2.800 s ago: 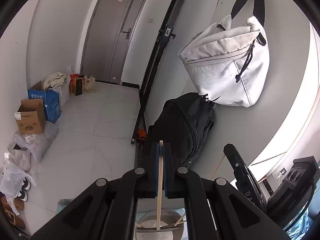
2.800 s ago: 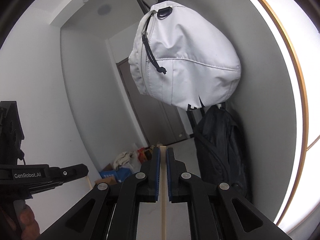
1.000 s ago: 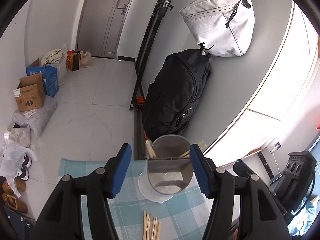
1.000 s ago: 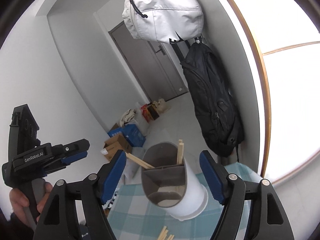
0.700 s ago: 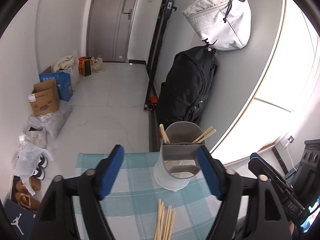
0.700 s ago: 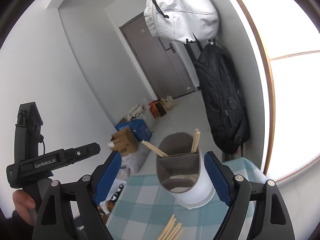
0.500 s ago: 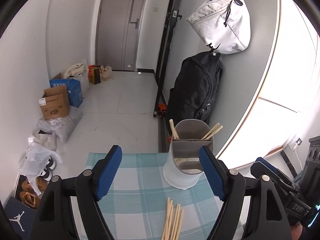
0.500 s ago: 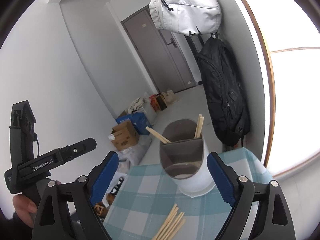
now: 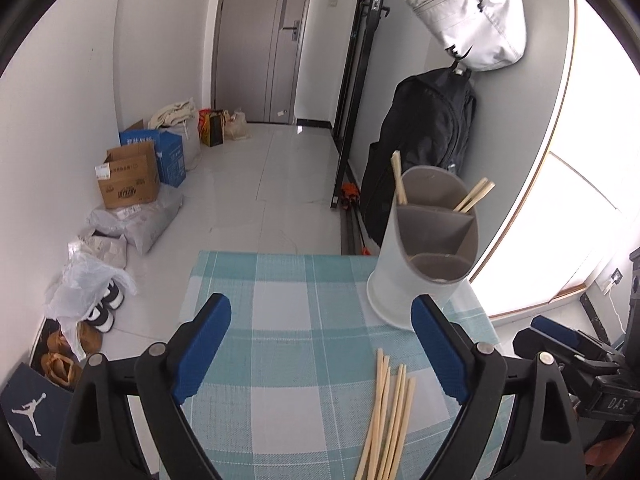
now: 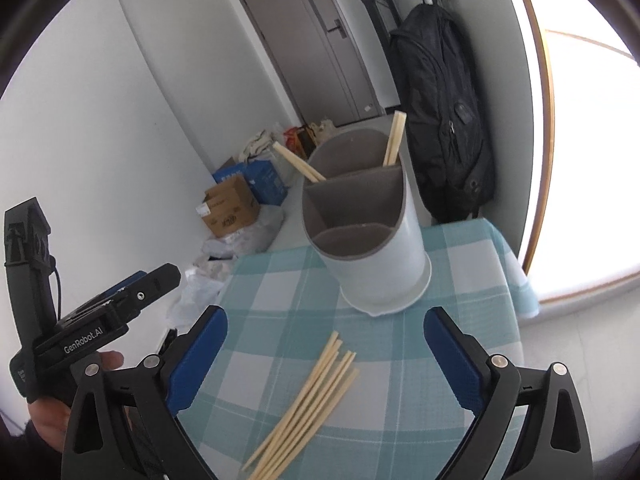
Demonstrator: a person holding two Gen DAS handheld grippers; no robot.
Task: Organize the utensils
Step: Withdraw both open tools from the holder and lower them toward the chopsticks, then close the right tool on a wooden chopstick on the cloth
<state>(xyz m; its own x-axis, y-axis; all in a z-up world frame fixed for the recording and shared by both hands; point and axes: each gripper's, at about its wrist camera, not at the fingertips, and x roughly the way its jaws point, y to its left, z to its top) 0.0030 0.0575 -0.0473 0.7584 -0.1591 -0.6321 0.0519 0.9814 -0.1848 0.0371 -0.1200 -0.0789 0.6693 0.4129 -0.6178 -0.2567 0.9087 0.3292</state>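
A loose bundle of wooden chopsticks (image 9: 386, 412) is seen lying flat on the teal-and-white checked cloth of the bench (image 9: 280, 320), near the close edge and toward the right side in the left wrist view. Just beyond it, at the far right corner of the bench, a white utensil holder (image 10: 368, 232) with grey inner dividers is standing upright. Two chopsticks (image 10: 394, 138) are leaned in its far right compartment, and two more (image 10: 298, 162) are slanted out to the left from the far left compartment; the near compartment appears bare of chopsticks.

The left gripper (image 9: 320, 350) is held above the cloth, its jaws spread wide and just widened further, with nothing pinched between the blue pads (image 9: 204, 344). The right gripper (image 10: 324, 356) is held above the bundle, its jaws likewise spread wide and just widened, nothing gripped; the bundle is seen below and between them, untouched.

In the right wrist view a hand (image 10: 56, 420) is seen on the handle of the left gripper at the left edge. Beyond the bench, a black backpack (image 9: 424, 152) and a white bag (image 9: 472, 16) are hung on the grey wall, and cardboard boxes (image 9: 128, 176) are stacked on the floor by a grey door (image 9: 256, 40).
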